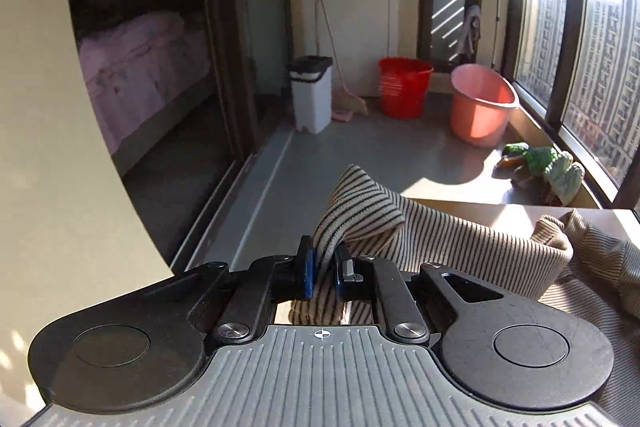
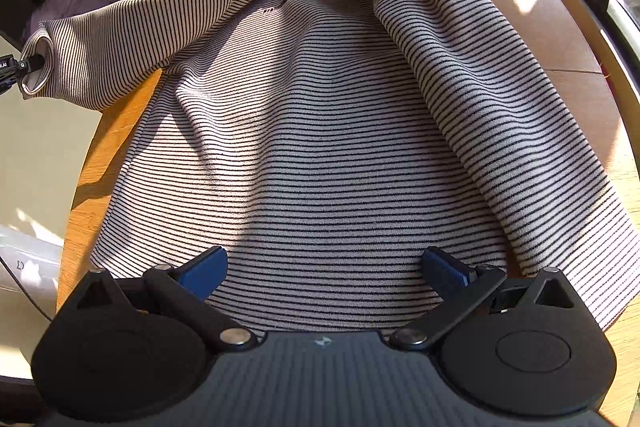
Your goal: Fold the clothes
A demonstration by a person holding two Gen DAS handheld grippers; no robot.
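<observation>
soft striped knit, one cuff already pinched

the wooden table [image 2: 568, 27] is round-edged, smooth and sunlit, and it carries nearly all of the striped sweater [image 2: 320, 131]. the sweater lies spread across the tabletop, its hem at 6 o'clock in the right wrist view and its neckline at 12 o'clock. it reads as a soft, slightly fuzzy knit with thin dark stripes on cream; it likely weighs little, drapes limply and slides easily on the wood, so edges such as hem, cuffs and shoulders look like the surest places to take hold.

the right sleeve [image 2: 480, 87] lies folded over the body from 1 toward 5 o'clock. the left sleeve [image 2: 116, 43] stretches off the table edge toward 9 o'clock.

the right gripper [image 2: 324, 271] hovers over the hem with its blue pads [image 2: 204, 269] spread wide, holding nothing. the left gripper [image 1: 323, 269] has its fingers pressed onto the ribbed cuff [image 1: 352, 211], which bunches upward at 12 o'clock.
</observation>
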